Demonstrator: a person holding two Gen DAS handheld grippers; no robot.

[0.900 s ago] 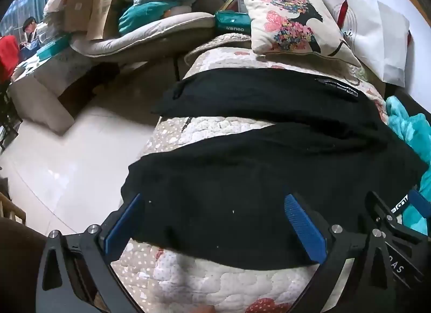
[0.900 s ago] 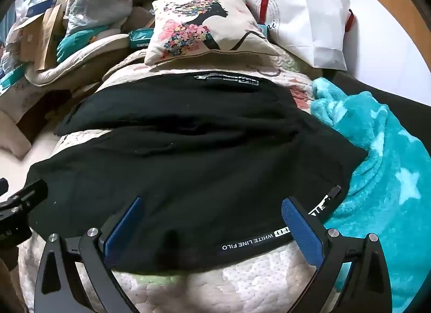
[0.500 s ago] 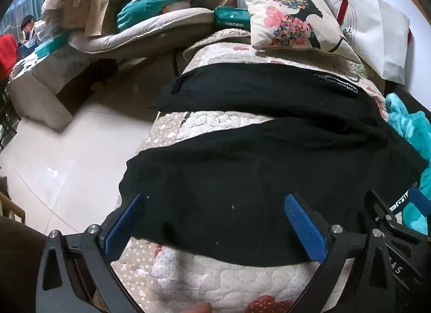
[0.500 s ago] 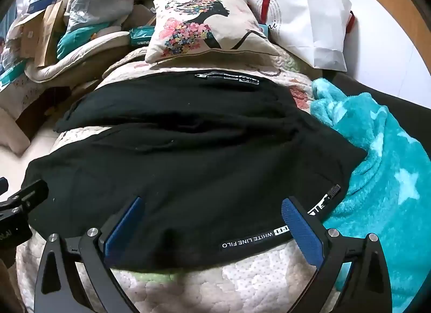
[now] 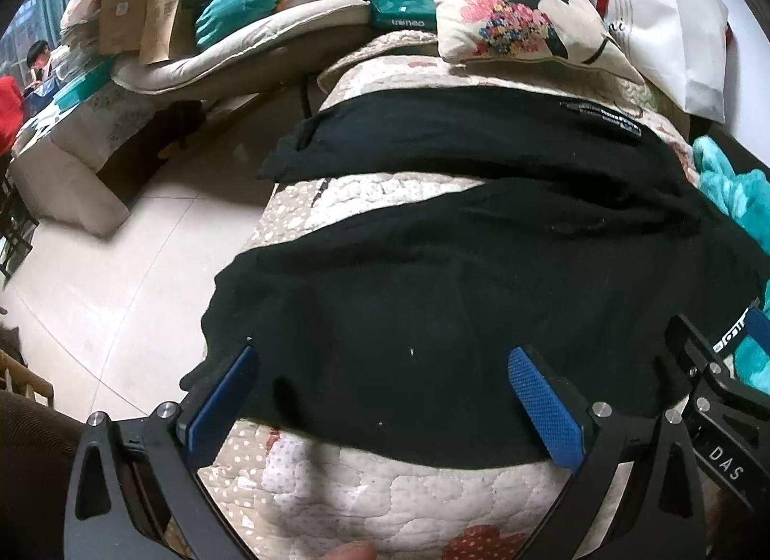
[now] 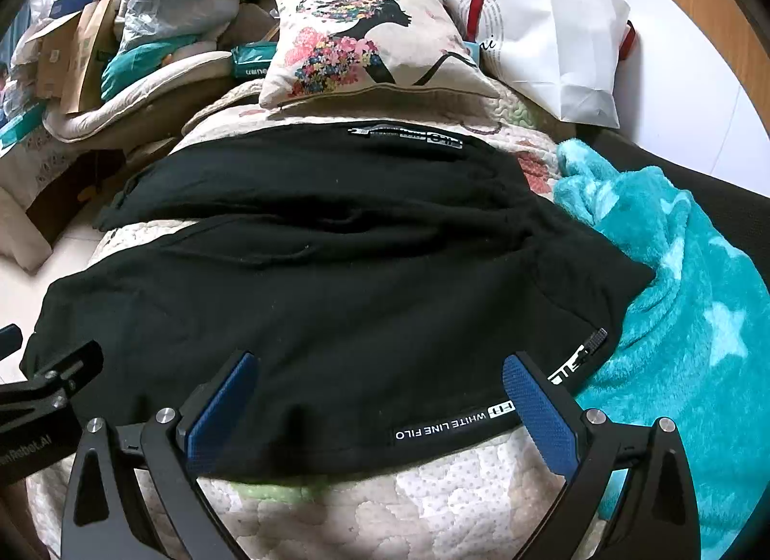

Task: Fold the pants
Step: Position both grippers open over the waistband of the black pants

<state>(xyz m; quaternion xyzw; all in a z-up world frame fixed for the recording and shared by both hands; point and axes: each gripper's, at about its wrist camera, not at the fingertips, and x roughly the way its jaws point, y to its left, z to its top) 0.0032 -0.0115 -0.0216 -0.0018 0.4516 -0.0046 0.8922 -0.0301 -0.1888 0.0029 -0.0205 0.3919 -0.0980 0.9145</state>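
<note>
Black pants [image 5: 457, 280] lie spread across a quilted bed cover [image 5: 385, 502], both legs pointing left with a strip of quilt between them. The pants also show in the right wrist view [image 6: 346, 300], with a white-lettered waistband [image 6: 486, 415] at the near right. My left gripper [image 5: 380, 396] is open and empty, just above the near leg's cuff end. My right gripper [image 6: 380, 396] is open and empty, just above the waistband edge. Each gripper shows at the edge of the other's view.
A flowered pillow [image 6: 365, 40] and a white paper bag [image 6: 553, 40] lie at the head of the bed. A teal star blanket [image 6: 683, 300] lies right of the pants. The bed's left edge drops to a tiled floor [image 5: 120, 261], with piled boxes and bedding [image 5: 192, 20] beyond.
Both grippers have edged slightly forward and lower over the near edge of the pants. The pants have not moved, and both grippers stay open.
</note>
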